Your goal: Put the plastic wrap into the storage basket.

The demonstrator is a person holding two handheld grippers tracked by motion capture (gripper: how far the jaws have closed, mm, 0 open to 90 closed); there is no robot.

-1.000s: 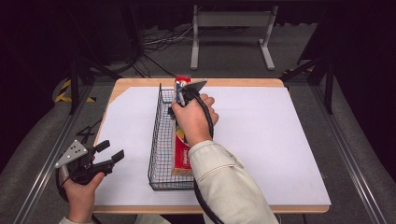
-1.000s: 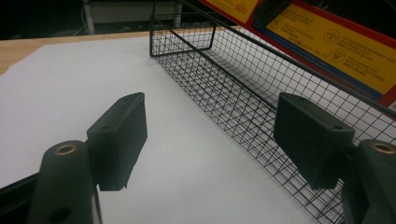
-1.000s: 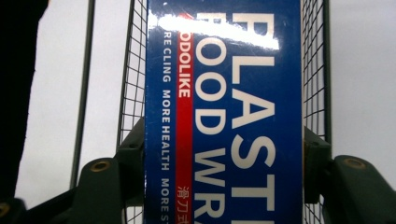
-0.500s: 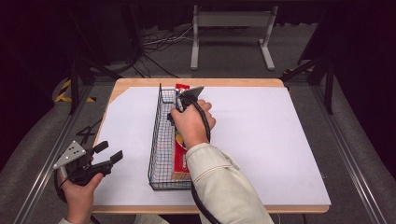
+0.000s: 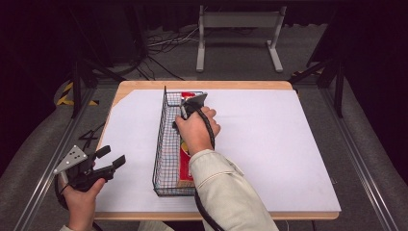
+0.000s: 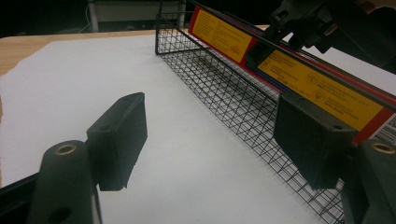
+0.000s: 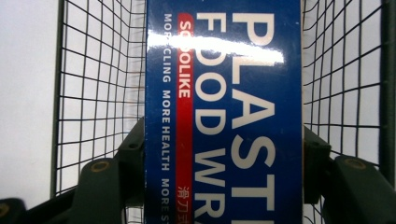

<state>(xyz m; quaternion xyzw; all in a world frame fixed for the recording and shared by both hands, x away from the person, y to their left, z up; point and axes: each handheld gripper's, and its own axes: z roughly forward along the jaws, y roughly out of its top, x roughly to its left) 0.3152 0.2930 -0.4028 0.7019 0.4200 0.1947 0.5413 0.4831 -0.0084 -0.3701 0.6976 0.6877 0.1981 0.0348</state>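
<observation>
A: Right gripper?
B: Jaws clamped across the blue plastic wrap box, which sits lengthwise inside the wire basket on the white sheet.
A: Left gripper?
B: Jaws wide apart, nothing between them, beside the basket's mesh wall

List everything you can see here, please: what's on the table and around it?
box: one, blue and red with yellow labels, lying in the basket
basket: one, black wire, on the sheet
sheet: one, white, covering the table
table: one, wooden
stand: one, grey, on the floor behind
right gripper: one, black, jaws clamped on the box
left gripper: one, black, jaws open, at the table's near left corner
</observation>
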